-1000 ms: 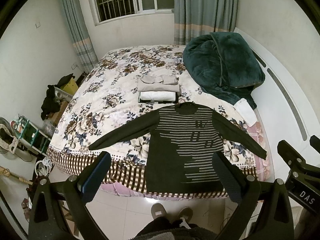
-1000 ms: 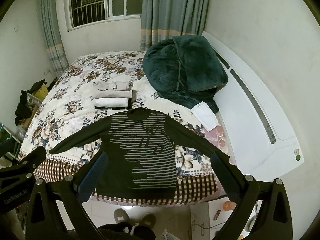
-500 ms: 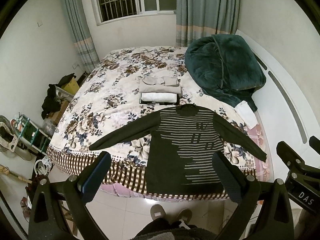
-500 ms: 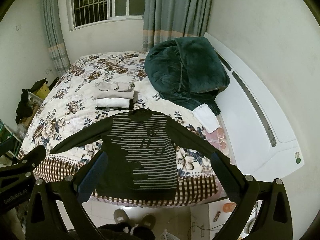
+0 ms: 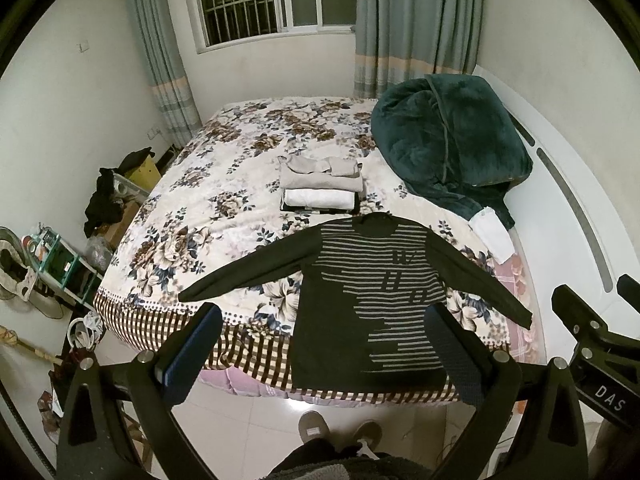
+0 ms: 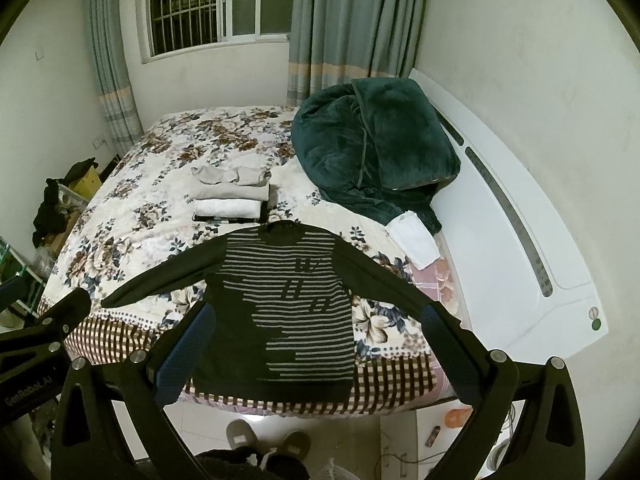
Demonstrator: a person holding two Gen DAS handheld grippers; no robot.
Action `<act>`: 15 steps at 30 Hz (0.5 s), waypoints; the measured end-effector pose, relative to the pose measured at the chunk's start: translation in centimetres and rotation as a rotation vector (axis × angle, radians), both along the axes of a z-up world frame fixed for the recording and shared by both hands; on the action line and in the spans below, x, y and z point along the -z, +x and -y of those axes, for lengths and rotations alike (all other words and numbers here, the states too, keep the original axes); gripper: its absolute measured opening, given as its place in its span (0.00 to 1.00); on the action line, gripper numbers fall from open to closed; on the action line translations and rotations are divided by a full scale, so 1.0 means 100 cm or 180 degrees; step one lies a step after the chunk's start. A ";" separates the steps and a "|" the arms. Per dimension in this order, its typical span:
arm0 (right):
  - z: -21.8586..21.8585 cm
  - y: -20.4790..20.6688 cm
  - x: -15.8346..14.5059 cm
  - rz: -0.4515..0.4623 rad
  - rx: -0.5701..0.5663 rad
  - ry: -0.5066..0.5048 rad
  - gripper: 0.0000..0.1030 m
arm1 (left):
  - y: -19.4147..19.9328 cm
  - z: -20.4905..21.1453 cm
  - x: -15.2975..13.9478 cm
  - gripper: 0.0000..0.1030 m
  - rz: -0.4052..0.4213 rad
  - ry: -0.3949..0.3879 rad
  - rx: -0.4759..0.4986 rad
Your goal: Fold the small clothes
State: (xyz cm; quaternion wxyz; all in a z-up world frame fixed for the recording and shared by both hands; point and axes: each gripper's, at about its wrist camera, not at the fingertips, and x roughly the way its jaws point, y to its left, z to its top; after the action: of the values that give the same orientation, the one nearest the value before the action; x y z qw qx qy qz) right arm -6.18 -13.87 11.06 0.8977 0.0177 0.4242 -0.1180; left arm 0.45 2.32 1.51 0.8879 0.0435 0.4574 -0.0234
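Floral-quilted bed (image 5: 224, 208) carries a dark striped long-sleeved sweater (image 5: 372, 304) spread flat, folded pale clothes (image 5: 320, 190) at its 12 o'clock. Your left gripper (image 5: 324, 348) and right gripper (image 6: 316, 344) hover spread apart, holding nothing.

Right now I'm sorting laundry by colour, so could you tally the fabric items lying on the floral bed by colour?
Dark striped long-sleeved sweater, spread flat: 1
Beige folded garment on top of the stack: 1
White folded garment beneath it: 1
Dark folded item at the stack's bottom, barely visible: 1
Teal plush blanket: 1
White folded cloth: 1
Total: 6
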 end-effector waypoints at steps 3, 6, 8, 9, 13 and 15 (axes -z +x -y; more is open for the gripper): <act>0.001 0.004 0.001 0.0010 0.0006 0.0038 1.00 | 0.010 -0.002 -0.001 1.00 0.0019 -0.0030 -0.0056; 0.008 0.012 0.012 -0.0012 0.0036 0.0124 1.00 | 0.027 -0.008 0.008 1.00 0.0062 -0.0119 -0.0146; 0.017 0.022 0.031 -0.0056 0.0066 0.0206 1.00 | 0.036 -0.015 0.020 1.00 0.0062 -0.0130 -0.0264; 0.022 0.032 0.043 -0.0107 0.0086 0.0237 1.00 | 0.042 -0.020 0.030 1.00 0.0079 -0.0107 -0.0350; 0.038 0.061 0.102 -0.0354 0.0102 0.0445 1.00 | 0.071 -0.042 0.076 1.00 -0.0033 0.0078 -0.0716; 0.042 0.078 0.135 -0.0493 0.0122 0.0516 1.00 | 0.085 -0.060 0.102 1.00 -0.0138 0.0188 -0.0897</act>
State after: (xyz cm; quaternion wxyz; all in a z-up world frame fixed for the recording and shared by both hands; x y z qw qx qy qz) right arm 1.63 -18.09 -2.45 0.8554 0.0892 0.5001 -0.1015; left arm 8.96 8.30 -8.70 0.8706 0.0045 0.4786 0.1140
